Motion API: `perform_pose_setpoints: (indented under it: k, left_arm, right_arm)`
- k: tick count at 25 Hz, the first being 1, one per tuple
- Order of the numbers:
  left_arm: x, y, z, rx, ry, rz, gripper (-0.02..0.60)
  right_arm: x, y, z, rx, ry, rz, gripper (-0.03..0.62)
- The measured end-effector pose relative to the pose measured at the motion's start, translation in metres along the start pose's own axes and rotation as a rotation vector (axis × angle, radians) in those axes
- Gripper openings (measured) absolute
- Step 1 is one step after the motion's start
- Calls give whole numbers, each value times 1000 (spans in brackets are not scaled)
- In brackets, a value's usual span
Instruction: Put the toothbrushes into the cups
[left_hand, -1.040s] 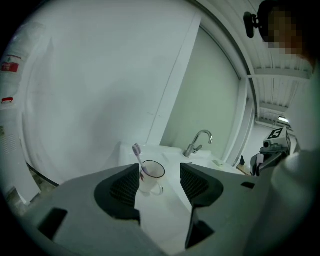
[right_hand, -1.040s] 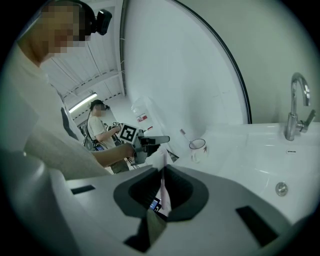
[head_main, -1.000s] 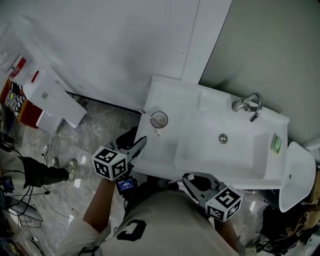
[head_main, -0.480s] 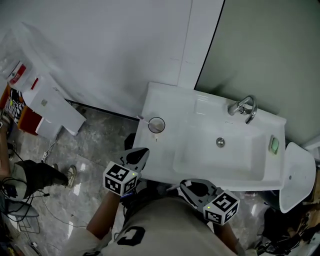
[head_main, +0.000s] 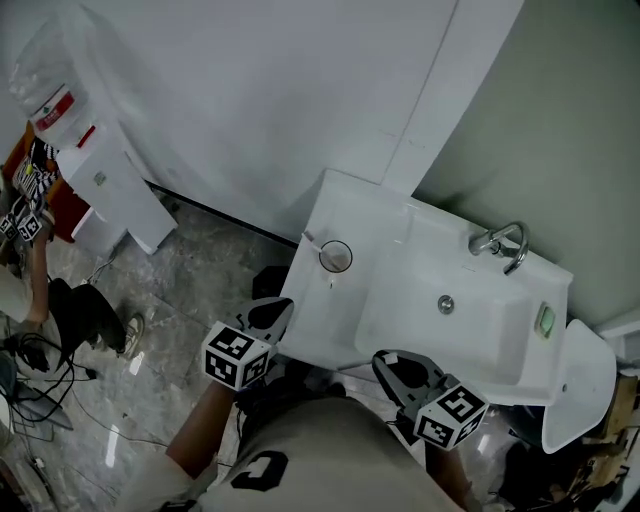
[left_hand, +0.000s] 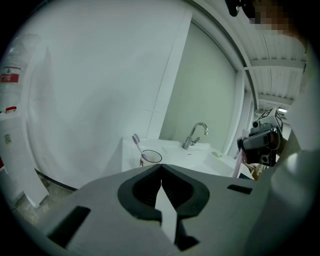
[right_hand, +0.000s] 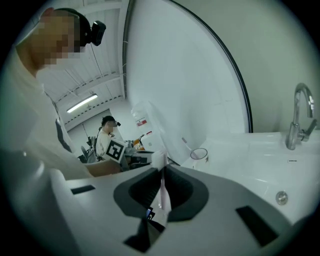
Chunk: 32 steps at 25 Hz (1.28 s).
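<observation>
A clear cup (head_main: 335, 257) stands on the left corner of the white sink (head_main: 400, 335), with a toothbrush (head_main: 311, 241) leaning in it. The cup (left_hand: 151, 156) and that toothbrush (left_hand: 136, 143) also show in the left gripper view, ahead of the jaws. My left gripper (head_main: 276, 311) hovers at the sink's front left edge, short of the cup, shut with nothing in it (left_hand: 161, 166). My right gripper (head_main: 398, 368) is at the sink's front edge, shut on a pink toothbrush (right_hand: 162, 192) that stands up between its jaws. The cup (right_hand: 199, 154) lies far ahead of it.
A chrome faucet (head_main: 500, 243) and a drain (head_main: 446, 303) mark the basin, with a green soap (head_main: 545, 320) at its right. A white wall runs behind. A white cabinet (head_main: 105, 190) and another person (head_main: 30, 270) are on the floor to the left.
My left gripper has drawn back a little from the sink corner and its jaws have closed. The toothbrush stays in the cup. The right gripper keeps its hold.
</observation>
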<state>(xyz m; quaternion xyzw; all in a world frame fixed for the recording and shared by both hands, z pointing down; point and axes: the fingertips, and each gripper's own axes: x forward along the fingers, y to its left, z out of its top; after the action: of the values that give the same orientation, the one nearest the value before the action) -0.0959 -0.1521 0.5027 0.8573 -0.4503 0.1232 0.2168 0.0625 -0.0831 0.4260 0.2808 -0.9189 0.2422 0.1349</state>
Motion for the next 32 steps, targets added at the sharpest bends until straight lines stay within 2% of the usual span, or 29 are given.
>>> perform_pose_setpoints:
  k: [18, 23, 32]
  left_arm:
    - [-20, 60, -5, -74, -8, -55, 20]
    - [-14, 63, -2, -79, -7, -47, 20]
    - [1, 51, 3, -96, 0, 6, 20]
  right_arm:
    - [21, -5, 66, -22, -144, -168, 32]
    - [23, -21, 90, -14, -203, -170, 32]
    - [33, -59, 121, 25, -268, -92, 32]
